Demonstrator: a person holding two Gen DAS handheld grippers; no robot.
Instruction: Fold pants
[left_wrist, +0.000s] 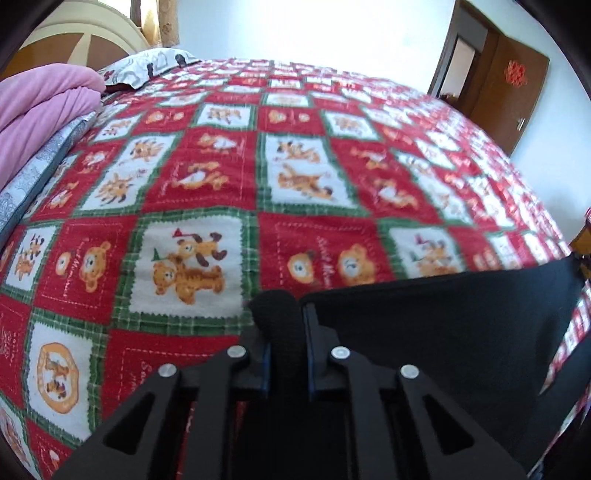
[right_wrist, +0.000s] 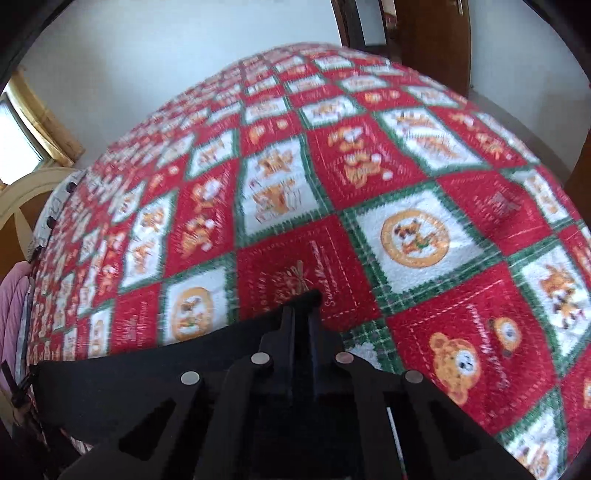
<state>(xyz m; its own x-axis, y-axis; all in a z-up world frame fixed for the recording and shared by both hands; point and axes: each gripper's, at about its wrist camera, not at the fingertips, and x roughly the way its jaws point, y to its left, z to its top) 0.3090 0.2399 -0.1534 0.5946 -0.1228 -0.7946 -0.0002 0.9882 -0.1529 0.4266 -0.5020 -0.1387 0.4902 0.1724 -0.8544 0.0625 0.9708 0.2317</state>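
Two claws gripped one pair of black pants (left_wrist: 461, 332) at the near edge of the bed, and much of the garment was cut off from sight. From the left wrist view only a flat, dark panel showed, running from the left claw (left_wrist: 287, 332) toward the right and slipping off the frame at the bottom. Legs and waistband could not be told apart. A thick, ribbed roll of the black cloth bulged up between that claw's blue-edged pads, pinched tight. From the right wrist view the right claw (right_wrist: 303, 314) stood nearly shut, with a small peak of the same cloth poking out at its tip; the pants (right_wrist: 129, 373) stretched from it to the left as a taut, matte strip.

Under everything lay a fleecy quilt (left_wrist: 221, 177), red and white squares framed in green plaid, printed with orange bears and dogs, blurred toward its far side. A folded pink blanket (left_wrist: 44, 107) and a grey-patterned pillow (left_wrist: 147, 64) sat near the curved cream headboard (left_wrist: 85, 35). A brown wooden door (left_wrist: 506, 96) stood beyond the bed.
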